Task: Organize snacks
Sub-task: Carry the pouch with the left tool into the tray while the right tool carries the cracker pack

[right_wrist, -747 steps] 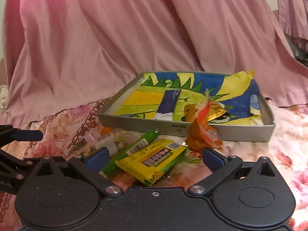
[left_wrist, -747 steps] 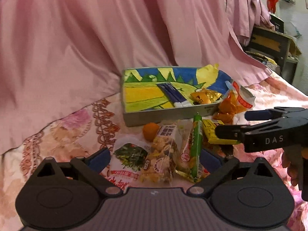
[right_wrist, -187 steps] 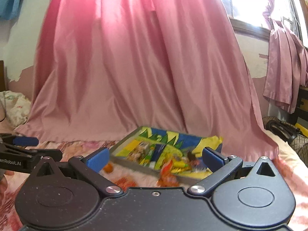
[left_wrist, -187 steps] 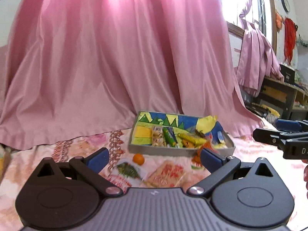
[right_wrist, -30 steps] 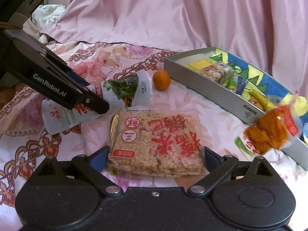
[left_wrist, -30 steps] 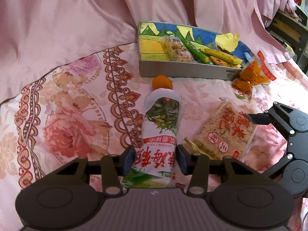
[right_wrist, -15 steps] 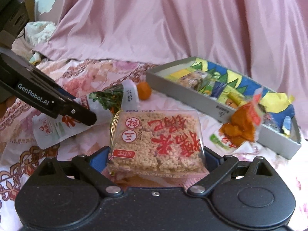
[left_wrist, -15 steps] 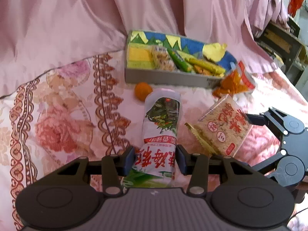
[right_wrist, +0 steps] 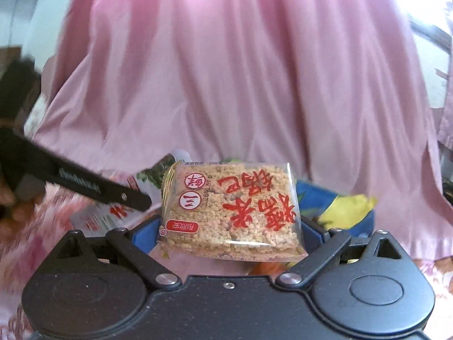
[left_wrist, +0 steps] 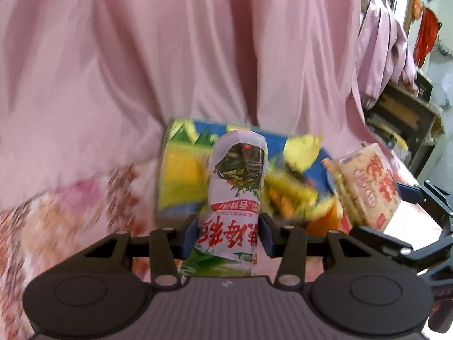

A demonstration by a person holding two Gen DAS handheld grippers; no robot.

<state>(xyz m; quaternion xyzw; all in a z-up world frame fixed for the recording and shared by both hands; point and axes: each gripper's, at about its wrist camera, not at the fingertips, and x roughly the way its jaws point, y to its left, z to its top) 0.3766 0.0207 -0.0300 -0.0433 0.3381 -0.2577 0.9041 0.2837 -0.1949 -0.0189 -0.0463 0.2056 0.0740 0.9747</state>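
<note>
Left tongs [left_wrist: 228,233] pinching white seaweed snack pouch [left_wrist: 236,187] across its lower third, blue pads [left_wrist: 190,233] pressed into both sides. Pouch standing roughly upright between the fingers, clear top end up, red print just above the pads, green bottom end tucked back toward the tongs body. Lifted clear of the floral bedspread [left_wrist: 56,221].

Right tongs [right_wrist: 230,233] clamped on clear rice cracker pack [right_wrist: 230,208] with red characters, gripped at left and right edges, lying flat and wide across the gap. Also off the bedspread. In left wrist view same pack [left_wrist: 365,187] seen tilted, up at right, held by right tongs [left_wrist: 407,226], just beside the pouch.

In right wrist view left tongs [right_wrist: 136,198] entering from left, pouch [right_wrist: 121,201] just beside the cracker pack, partly behind it.

Colourful tray [left_wrist: 181,175] directly behind both held snacks, blurred; yellow and green wrappers [left_wrist: 291,187] inside, individual items not readable. Blue tray corner and yellow wrapper [right_wrist: 348,209] visible right of the cracker pack. Pink curtain [left_wrist: 198,56] behind everything.
</note>
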